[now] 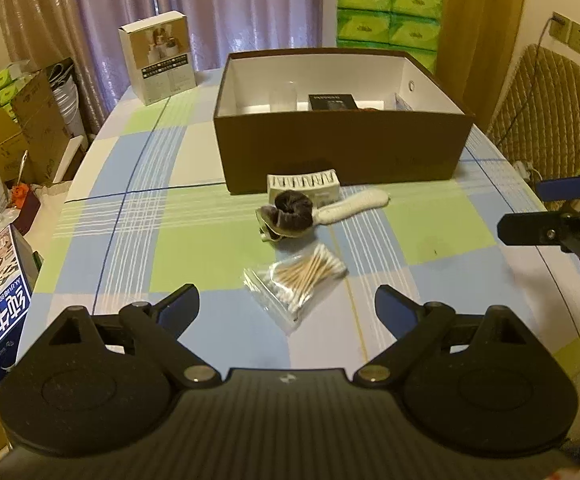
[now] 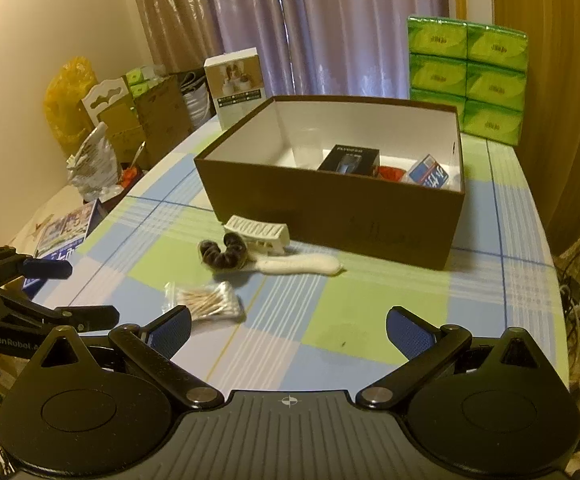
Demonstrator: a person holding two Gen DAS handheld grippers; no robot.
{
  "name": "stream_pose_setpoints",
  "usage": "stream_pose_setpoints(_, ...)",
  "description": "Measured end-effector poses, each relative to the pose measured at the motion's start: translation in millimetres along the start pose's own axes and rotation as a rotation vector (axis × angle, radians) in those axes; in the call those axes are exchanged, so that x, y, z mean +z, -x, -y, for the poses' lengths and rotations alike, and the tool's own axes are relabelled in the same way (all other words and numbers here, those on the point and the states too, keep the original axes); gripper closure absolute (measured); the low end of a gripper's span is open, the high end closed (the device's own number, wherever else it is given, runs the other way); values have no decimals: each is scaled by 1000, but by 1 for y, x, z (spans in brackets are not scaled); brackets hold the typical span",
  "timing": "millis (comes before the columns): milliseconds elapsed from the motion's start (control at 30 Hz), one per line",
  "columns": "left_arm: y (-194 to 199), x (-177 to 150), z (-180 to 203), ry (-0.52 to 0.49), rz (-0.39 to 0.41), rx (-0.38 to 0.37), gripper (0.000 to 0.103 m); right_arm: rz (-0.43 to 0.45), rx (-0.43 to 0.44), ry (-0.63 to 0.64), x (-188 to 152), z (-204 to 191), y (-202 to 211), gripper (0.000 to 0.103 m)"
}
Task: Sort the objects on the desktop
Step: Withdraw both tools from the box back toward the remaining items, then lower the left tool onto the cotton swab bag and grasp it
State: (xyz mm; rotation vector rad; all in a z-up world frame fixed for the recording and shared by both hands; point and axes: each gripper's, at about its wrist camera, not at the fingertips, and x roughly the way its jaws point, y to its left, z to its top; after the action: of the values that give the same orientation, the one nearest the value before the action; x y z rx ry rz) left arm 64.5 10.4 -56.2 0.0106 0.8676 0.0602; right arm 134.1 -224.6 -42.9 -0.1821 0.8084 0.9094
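Observation:
A brown open box (image 1: 341, 152) (image 2: 329, 216) stands mid-table with a black carton (image 2: 349, 159), a red item (image 2: 391, 172) and a blue-white pack (image 2: 429, 174) inside. In front of it lie a white hair clip (image 1: 303, 185) (image 2: 258, 232), a dark scrunchie (image 1: 293, 212) (image 2: 226, 256), a white sock (image 1: 353, 206) (image 2: 301, 266) and a bag of cotton swabs (image 1: 295, 280) (image 2: 208, 300). My left gripper (image 1: 288, 308) (image 2: 90, 292) hovers open just short of the swabs. My right gripper (image 2: 288, 330) (image 1: 517, 210) is open and empty, right of the swabs.
The checked tablecloth (image 1: 138, 240) covers the table. A white product box (image 1: 158, 58) stands at the far left corner, green tissue packs (image 2: 465, 76) behind the brown box. Cardboard boxes (image 1: 22, 128) and bags crowd the floor left; a padded chair (image 1: 545, 120) is right.

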Motion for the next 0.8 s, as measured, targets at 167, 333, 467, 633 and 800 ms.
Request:
stream_pose_setpoints(167, -8, 0, -1, -46, -4, -35, 11, -7, -21, -26, -5, -1, -5, 2)
stream_pose_setpoints(333, -23, 6, -5, -95, -12, -83, 13, -32, -63, -60, -5, 0, -19, 2)
stream_pose_setpoints(467, -37, 12, -9, -146, -16, -126, 14, -43, -96, -80, -4, 1, -30, 2)
stream_pose_setpoints(633, -59, 19, -13, -188, -46, -156, 18, -60, -118, -131, -3, 4, -47, 2)
stream_pose_setpoints(800, -80, 24, -16, -217, -76, -181, 23, -78, -142, -154, -3, 8, -65, 2)
